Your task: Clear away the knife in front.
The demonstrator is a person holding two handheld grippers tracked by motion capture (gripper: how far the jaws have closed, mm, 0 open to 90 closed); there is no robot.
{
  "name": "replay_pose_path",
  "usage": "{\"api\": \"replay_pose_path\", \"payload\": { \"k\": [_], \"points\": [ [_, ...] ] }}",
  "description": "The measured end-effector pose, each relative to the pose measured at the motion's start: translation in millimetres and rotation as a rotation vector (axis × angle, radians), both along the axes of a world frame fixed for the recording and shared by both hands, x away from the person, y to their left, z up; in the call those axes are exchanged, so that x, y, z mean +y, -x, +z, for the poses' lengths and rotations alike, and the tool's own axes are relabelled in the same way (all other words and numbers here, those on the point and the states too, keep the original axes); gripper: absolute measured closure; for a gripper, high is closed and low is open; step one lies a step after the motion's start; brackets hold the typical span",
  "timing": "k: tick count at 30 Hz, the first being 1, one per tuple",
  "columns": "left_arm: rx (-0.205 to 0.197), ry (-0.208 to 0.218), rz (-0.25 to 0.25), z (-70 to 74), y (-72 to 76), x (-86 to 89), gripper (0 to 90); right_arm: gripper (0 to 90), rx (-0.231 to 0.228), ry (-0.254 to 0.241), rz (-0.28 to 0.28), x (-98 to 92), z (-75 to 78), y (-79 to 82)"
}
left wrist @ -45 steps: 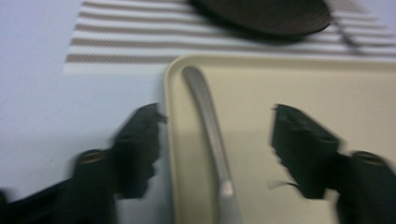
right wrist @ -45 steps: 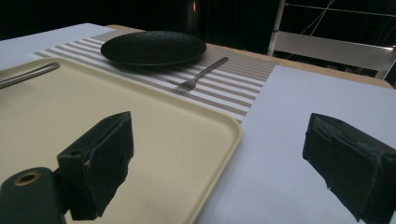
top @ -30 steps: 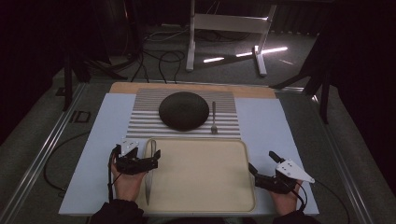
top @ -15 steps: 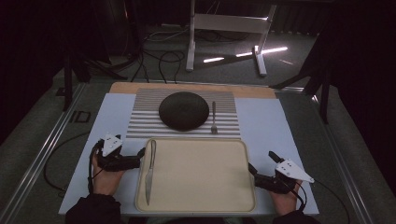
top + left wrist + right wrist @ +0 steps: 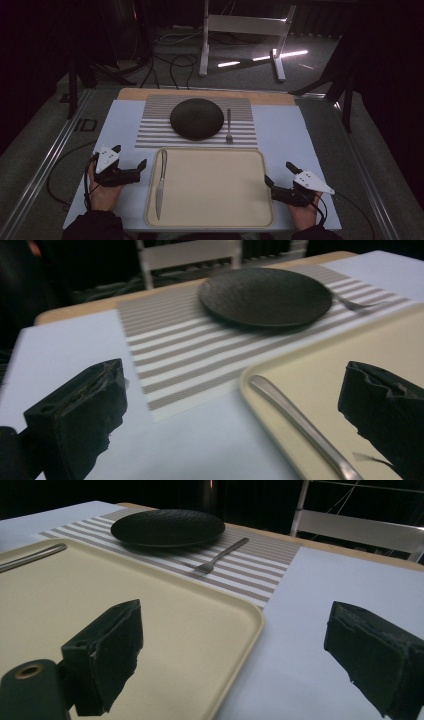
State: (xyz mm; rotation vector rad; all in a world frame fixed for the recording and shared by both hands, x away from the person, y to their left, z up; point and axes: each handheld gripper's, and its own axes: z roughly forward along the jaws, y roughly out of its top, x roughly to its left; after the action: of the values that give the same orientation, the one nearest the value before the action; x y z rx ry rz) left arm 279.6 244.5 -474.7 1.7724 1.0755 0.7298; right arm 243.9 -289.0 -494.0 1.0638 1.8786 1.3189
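Left gripper (image 5: 131,172) farther from knife (image 5: 160,183)

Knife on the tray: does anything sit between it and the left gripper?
Nothing visible does. The left gripper, open, sits just left of the tray, and the knife lies along the tray's left edge. Between them there is bare mat and the tray's low rim.

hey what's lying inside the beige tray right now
One knife lies along the left side of the tray, handle toward the striped placemat. The tray's remaining surface is bare, and nothing covers any part of it.
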Motion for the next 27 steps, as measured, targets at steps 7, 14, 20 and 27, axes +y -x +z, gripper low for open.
{"api": "replay_pose_path", "payload": {
  "k": [7,14,20,27],
  "points": [
    [-0.006,0.010,0.007,-0.7,1.0,4.3,0.2,8.8,0.015,-0.006,0.004,2.0,0.7,-5.3],
    [-0.040,-0.012,0.055,-0.9,4.3,6.4,0.0,8.6,0.022,-0.002,0.002,2.5,9.6,-13.0],
    [-0.049,-0.018,0.090,-2.7,4.9,9.1,0.0,8.6,0.069,-0.010,0.004,6.8,16.8,-23.8],
    [-0.059,-0.013,0.115,-2.7,7.1,10.6,0.0,8.1,0.124,0.002,-0.032,14.0,24.9,-39.7]
  ]
}}
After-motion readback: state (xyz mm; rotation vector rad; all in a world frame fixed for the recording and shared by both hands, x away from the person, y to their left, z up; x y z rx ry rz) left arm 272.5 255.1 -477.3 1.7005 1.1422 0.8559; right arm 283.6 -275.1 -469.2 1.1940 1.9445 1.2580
